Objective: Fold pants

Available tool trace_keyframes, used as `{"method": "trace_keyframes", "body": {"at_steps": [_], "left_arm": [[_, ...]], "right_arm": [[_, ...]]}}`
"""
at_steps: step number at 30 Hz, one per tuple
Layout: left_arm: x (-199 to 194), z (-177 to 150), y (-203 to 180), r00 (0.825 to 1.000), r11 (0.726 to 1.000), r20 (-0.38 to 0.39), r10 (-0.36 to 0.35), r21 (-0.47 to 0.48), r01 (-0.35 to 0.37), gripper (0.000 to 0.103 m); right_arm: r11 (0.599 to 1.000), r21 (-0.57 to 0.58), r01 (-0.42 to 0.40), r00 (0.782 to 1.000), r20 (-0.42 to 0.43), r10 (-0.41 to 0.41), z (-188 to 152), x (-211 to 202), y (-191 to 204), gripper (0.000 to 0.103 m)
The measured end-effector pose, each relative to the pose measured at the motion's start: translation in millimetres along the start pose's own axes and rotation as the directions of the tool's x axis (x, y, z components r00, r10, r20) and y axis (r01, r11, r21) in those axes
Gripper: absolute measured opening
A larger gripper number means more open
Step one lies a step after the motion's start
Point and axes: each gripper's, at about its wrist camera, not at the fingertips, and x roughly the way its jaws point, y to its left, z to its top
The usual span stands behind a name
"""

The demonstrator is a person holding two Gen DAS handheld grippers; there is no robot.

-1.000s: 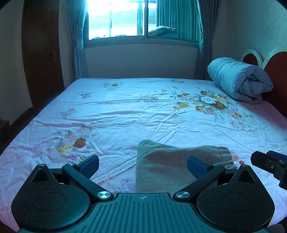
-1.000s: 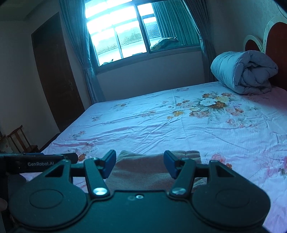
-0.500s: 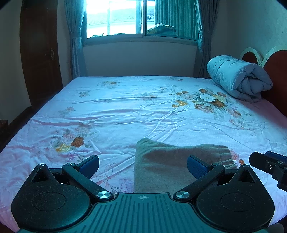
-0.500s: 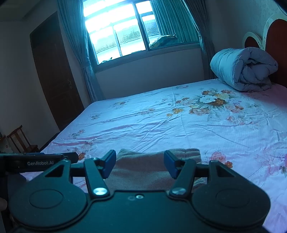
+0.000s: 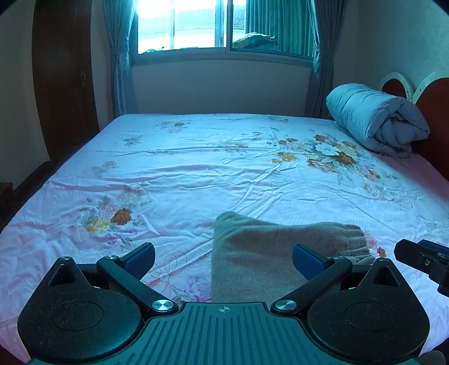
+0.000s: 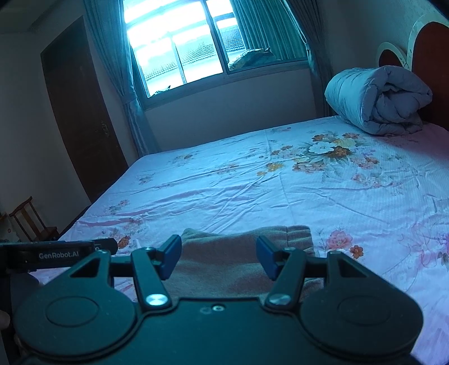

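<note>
So the pants [image 5: 269,252] are sitting folded up into a compact tan bundle on the bed [image 5: 196,168], right at the near edge, around 6 o'clock in both wrist views. Cuffed end points off toward 3 o'clock. Left tool [image 5: 223,259] is spread wide, holding nothing, hovering just short of the bundle with its right pad over the fabric and its left pad over bare sheet. Right tool [image 6: 219,257] is released too, jaws apart, empty, with the pants showing between them. The right tool's tip pokes into the left view at 3 o'clock. Rolled-up duvet [image 5: 376,118] sits at 2 o'clock by the headboard [image 5: 432,106], well apart from the pants. Window [image 5: 221,25] at 12.
</note>
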Motion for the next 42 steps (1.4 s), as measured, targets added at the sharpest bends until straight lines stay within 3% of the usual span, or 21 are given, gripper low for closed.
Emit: {"method": "trace_keyframes", "body": {"at_steps": [15, 27, 30, 35, 39, 42], "left_arm": [[26.4, -5.6, 2.2, 0.999, 1.0, -0.05, 0.004, 0.002, -0.004, 0.103], [92.0, -21.5, 14.9, 0.985, 0.999, -0.172, 0.026, -0.018, -0.029, 0.103], [114.5, -27.9, 16.4, 0.977, 0.999, -0.212, 0.022, -0.018, -0.027, 0.103], [153.7, -37.6, 15.3, 0.967, 1.0, -0.255, -0.006, -0.018, 0.002, 0.103], [196.2, -43.6, 17.2, 0.942, 0.998, -0.329, -0.062, -0.041, 0.051, 0.103], [222.5, -47.0, 20.8, 0.924, 0.991, -0.361, -0.125, -0.089, 0.1, 0.103]], "right_arm": [[0.999, 0.022, 0.025, 0.999, -0.035, -0.024, -4.0, 15.3, -9.7, 0.051], [0.993, 0.027, 0.111, 0.988, -0.115, -0.107, -9.6, 53.2, -44.4, 0.051], [0.988, 0.037, 0.15, 0.977, -0.161, -0.142, -11.7, 71.2, -62.8, 0.051], [0.982, 0.119, 0.15, 0.96, -0.256, -0.115, -17.4, 103.4, -98.1, 0.052], [0.974, 0.161, 0.157, 0.932, -0.35, -0.092, -19.5, 138.2, -127.6, 0.052], [0.959, 0.254, 0.125, 0.906, -0.424, -0.005, -23.7, 166.9, -155.3, 0.053]]}}
